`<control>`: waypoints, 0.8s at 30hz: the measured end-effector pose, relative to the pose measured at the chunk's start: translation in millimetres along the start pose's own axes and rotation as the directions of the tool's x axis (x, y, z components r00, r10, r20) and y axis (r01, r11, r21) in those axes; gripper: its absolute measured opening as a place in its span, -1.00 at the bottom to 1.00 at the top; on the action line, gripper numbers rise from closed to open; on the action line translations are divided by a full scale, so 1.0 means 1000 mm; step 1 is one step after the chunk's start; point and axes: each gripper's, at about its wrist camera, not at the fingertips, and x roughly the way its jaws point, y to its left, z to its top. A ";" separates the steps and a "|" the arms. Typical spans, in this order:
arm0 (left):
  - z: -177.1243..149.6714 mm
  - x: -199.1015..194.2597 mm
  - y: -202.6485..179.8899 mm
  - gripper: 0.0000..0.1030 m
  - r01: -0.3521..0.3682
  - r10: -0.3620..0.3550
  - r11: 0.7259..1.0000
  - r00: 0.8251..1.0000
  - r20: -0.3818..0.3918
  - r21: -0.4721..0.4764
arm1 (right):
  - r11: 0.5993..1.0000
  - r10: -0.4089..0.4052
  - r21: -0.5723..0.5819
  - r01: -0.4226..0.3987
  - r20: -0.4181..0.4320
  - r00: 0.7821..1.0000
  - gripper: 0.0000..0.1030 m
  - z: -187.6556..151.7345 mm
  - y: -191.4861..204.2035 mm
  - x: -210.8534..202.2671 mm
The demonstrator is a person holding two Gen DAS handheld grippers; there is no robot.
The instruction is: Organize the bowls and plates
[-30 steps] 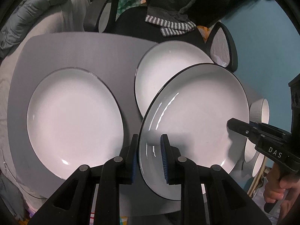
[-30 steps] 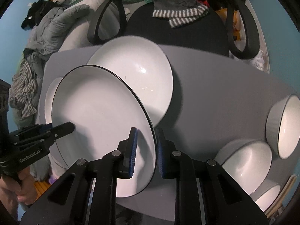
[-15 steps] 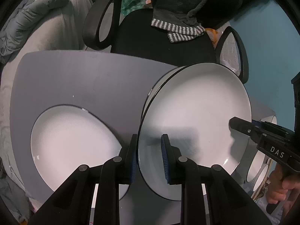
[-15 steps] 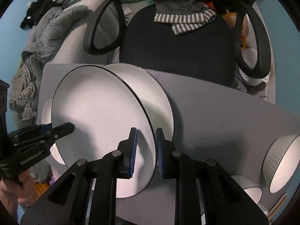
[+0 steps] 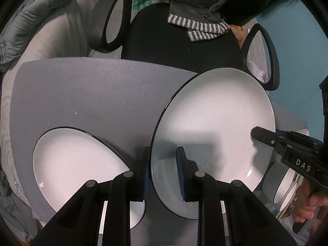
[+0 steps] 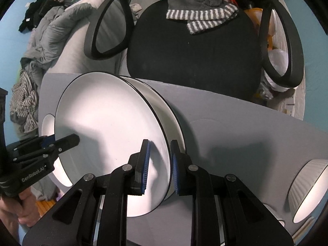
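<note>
Carried plate now farther across grey table.

Cluttered room with teal walls
A black office chair is standing behind the grey table, a striped cloth hanging over it

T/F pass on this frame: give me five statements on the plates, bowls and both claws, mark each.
1. Both claws grip the same plate. True: the left claw and right claw clamp opposite rims of the held plate.
2. The held plate lies flat on the table. False: it is lifted and tilted above the grey table.
3. Another plate sits directly beneath it. True: the lower plate shows at its far edge.
4. The ribbed bowl is stacked on the plates. False: it stands apart, to the right.
5. The chair is bare. False: striped cloth hangs on it.
</note>
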 end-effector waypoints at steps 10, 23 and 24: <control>0.001 0.006 -0.001 -0.54 -0.015 0.015 1.000 1.000 -0.001 -0.001 | 1.000 -0.015 0.001 0.015 -0.015 1.000 -0.62 0.002 0.001 0.006; 0.005 0.010 -0.009 -0.47 -0.047 0.048 0.997 0.999 -0.012 0.056 | 0.997 0.000 0.074 0.004 -0.053 0.999 -0.62 0.006 -0.008 0.005; 0.005 0.010 -0.010 -0.47 -0.055 0.056 0.997 0.998 -0.011 0.062 | 0.997 -0.002 0.079 0.007 -0.056 0.998 -0.62 0.006 -0.008 0.004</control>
